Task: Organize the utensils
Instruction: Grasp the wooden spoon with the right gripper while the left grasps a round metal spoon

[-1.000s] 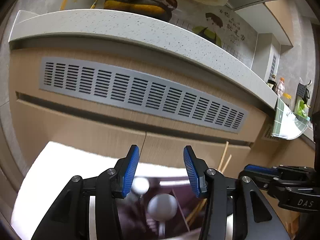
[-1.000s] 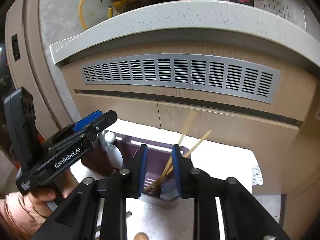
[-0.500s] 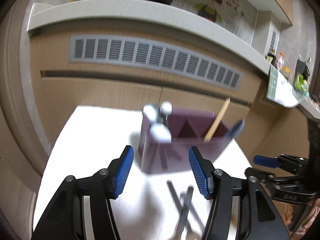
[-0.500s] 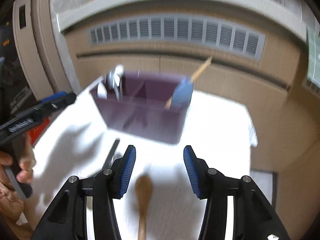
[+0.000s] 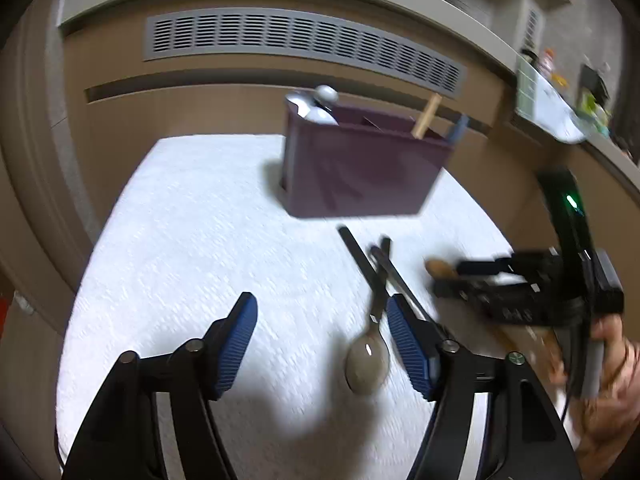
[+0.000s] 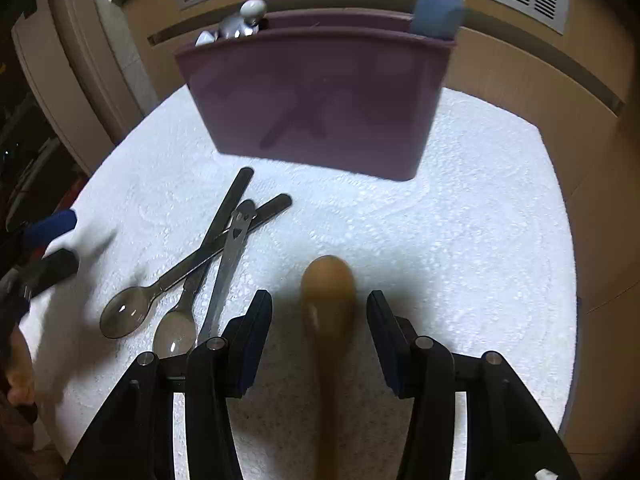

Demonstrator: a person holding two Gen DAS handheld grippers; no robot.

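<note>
Both claws parted over loose utensils on the white-covered desk.

The right claw (image 6: pixel 318 316) stands released, a wooden spoon (image 6: pixel 329 300) lying between its pads untouched. The left claw (image 5: pixel 320 340), its jaws just opened wider, grips nothing; a metal spoon (image 5: pixel 368 362) lies just inside its right-hand pad. Two more spoons (image 6: pixel 124 314) and a flat metal utensil (image 6: pixel 228 264) lie crossed towards the desk's left edge in the right view. Near the far edge stands a purple caddy (image 6: pixel 320 96): metal utensils (image 6: pixel 244 20) in its left end, a blue spatula (image 6: pixel 438 4) and wooden sticks (image 5: pixel 426 116) in its right end.
</note>
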